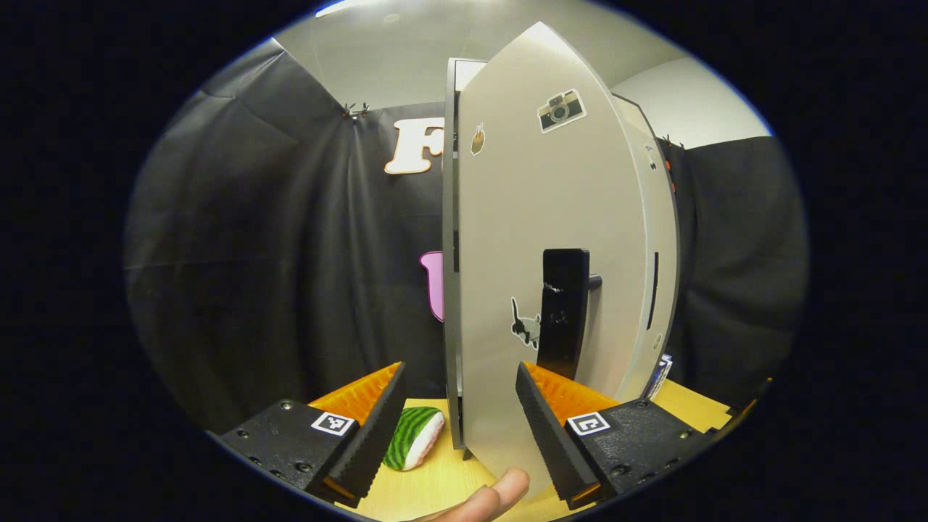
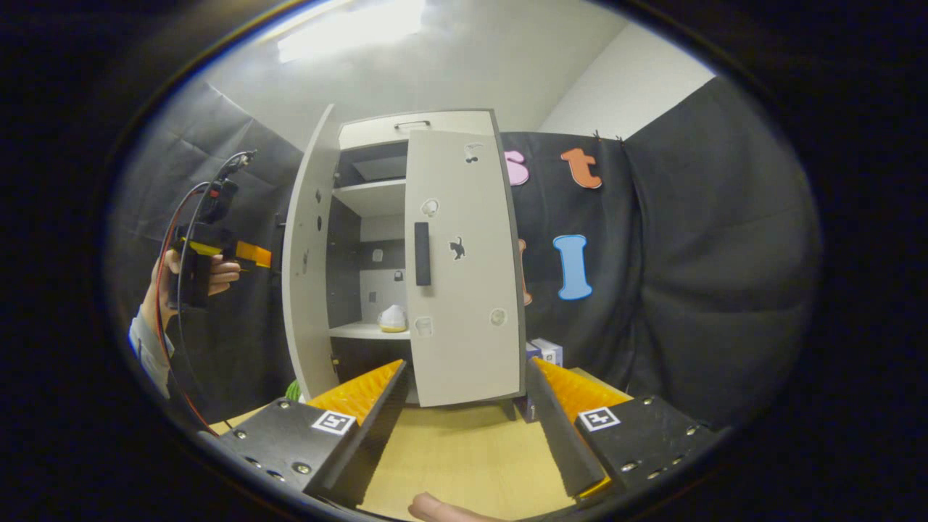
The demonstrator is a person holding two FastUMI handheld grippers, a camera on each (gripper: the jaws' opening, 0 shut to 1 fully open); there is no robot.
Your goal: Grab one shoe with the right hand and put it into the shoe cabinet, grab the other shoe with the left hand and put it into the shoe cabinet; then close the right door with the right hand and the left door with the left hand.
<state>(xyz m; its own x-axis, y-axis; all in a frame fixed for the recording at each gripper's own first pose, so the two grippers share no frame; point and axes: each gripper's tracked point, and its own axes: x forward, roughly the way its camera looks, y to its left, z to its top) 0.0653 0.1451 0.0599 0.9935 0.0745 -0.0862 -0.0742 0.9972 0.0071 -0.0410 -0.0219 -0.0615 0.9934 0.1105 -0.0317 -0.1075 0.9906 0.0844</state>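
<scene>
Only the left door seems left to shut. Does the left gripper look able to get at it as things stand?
Probably yes. The left door stands open right before the left gripper, its jaws open, nothing between them. The right door looks already closed.

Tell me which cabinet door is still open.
The left door, beside the left gripper: it swings wide from the cabinet, baring the shelves and a shoe. The right door sits nearly closed.

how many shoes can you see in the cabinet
1: a pale shoe on the lower shelf, seen past the half-open left door. The closed right door hides the rest of that shelf, so a second may sit behind it.
</scene>
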